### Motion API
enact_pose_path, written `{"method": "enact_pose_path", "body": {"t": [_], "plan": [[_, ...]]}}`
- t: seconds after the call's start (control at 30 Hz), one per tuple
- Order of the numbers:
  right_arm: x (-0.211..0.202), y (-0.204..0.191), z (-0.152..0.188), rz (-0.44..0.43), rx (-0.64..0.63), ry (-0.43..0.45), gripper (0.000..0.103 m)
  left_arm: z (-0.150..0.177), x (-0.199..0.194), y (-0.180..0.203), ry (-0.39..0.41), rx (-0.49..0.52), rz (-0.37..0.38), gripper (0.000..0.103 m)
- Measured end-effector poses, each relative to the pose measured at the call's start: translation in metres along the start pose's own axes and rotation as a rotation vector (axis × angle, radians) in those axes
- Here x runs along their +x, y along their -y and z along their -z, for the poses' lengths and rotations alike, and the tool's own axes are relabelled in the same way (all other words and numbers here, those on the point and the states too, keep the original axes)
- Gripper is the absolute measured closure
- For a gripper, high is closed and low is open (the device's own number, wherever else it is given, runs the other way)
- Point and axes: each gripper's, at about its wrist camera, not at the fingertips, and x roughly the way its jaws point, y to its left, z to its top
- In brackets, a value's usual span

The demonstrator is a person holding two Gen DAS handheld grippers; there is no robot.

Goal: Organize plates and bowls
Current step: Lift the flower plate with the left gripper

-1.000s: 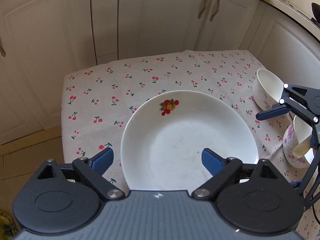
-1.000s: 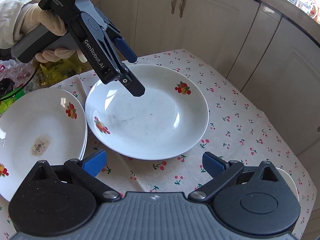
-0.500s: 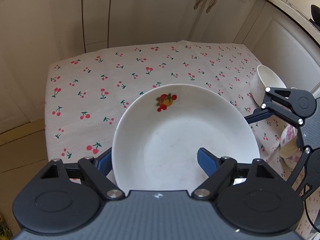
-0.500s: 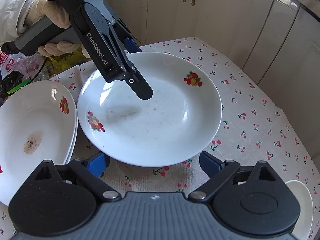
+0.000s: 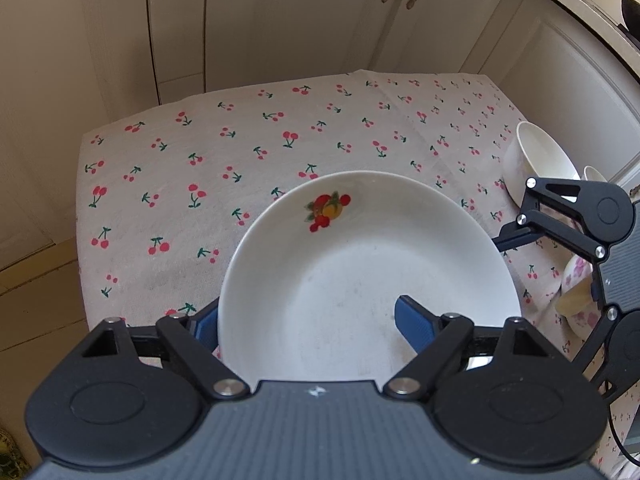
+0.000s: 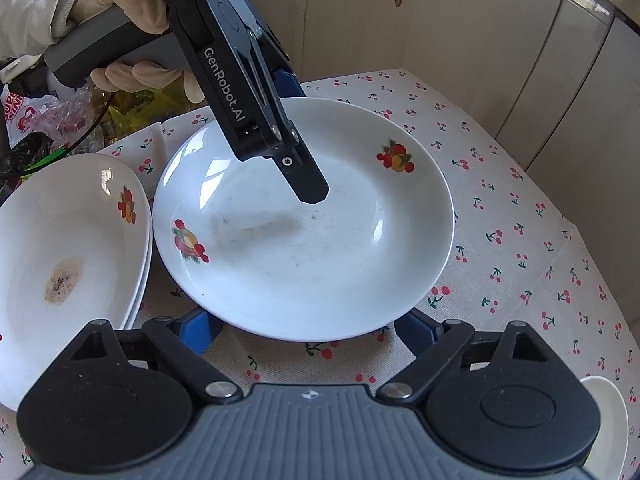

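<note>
Left gripper (image 5: 308, 322): fingers straddle the rim of the white shallow plate with fruit decals (image 6: 320, 248). The outer blue pad (image 5: 206, 322) sits low behind the rim's outside. The inner pad (image 5: 416, 324) is over the plate's well. The gap is mid-width and not changing. We cannot tell whether the pads actually press on the plate; the right wrist view shows the inner finger's tip low over the well, contact unclear. A cream-gloved hand (image 6: 132, 12) holds its grey handle.

Right gripper (image 6: 306, 330): jaws wide and closing. The plate's near edge lies between them, and both blue pads are partly hidden under the rim. We see no squeeze on the rim.

The plate sits on the cherry-print tablecloth (image 5: 200, 168), roughly mid-table. Its left edge is just beside a stack of similar white plates (image 6: 132, 280); we can't tell if they touch. The top plate of the stack has a brown stain (image 6: 64, 276).

At the table's right side:
- A plain white bowl (image 5: 536, 160).
- A pink-flowered cup (image 5: 576, 280), partly behind the right gripper's linkage.

Cream cabinet doors (image 5: 280, 20) stand behind the table. Plastic bags (image 6: 24, 116) lie past the stack.
</note>
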Motion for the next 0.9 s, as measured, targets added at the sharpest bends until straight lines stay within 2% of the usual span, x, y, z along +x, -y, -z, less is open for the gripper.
{"method": "enact_pose_path", "body": {"t": [0.3,0.5,0.9], "plan": [[0.005,0.002,-0.003,-0.002,0.009,-0.024,0.008,-0.002,0.003,0.002,-0.002,0.016,-0.018,0.016],[0.008,0.001,-0.007,0.008,0.011,-0.041,0.004,-0.003,0.004,0.002,0.004,0.015,-0.027,0.015],[-0.005,0.0,-0.003,0.011,0.034,0.004,0.004,-0.002,0.001,0.002,0.025,0.004,-0.014,0.015]]}}
